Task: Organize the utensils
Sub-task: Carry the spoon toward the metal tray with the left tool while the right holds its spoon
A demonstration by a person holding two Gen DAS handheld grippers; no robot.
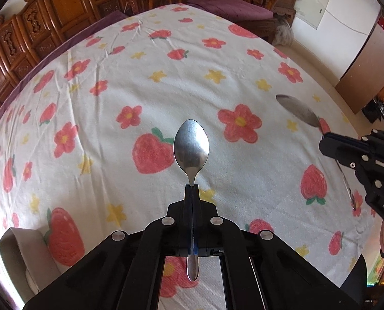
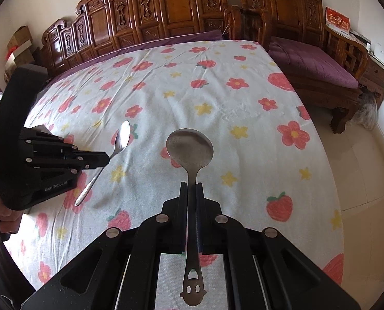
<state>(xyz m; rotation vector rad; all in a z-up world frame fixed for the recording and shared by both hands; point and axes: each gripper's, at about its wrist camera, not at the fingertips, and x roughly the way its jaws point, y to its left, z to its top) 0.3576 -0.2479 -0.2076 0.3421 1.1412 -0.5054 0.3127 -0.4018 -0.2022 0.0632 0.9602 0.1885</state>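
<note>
The left gripper (image 1: 192,186) has its fingers (image 1: 188,199) pressed together on the neck of a small polished spoon (image 1: 191,147), gripping it so the oval bowl points forward and away while the handle runs back between the fingers toward the camera. The right gripper (image 2: 191,184) is likewise clamped on a second utensil, a round-bowled spoon (image 2: 189,149) with a dull, matte bowl; its long handle passes back between the fingers (image 2: 183,201) and ends in a cut-out smiley face near the bottom of the right wrist view. Both spoons are held in the air above a flowered cloth (image 1: 114,90) (white, printed with red flowers, strawberries and yellow stars) that covers the wide flat area beneath them, and neither touches it. Each gripper shows in the other's view: the right one at the right edge of the left view, the left one at the left edge of the right view, well apart from each other. A pale box (image 1: 21,253) lies at the lower left of the cloth, and carved wooden furniture (image 2: 166,13) with a purple cushion (image 2: 313,62) stands beyond the far edge
</note>
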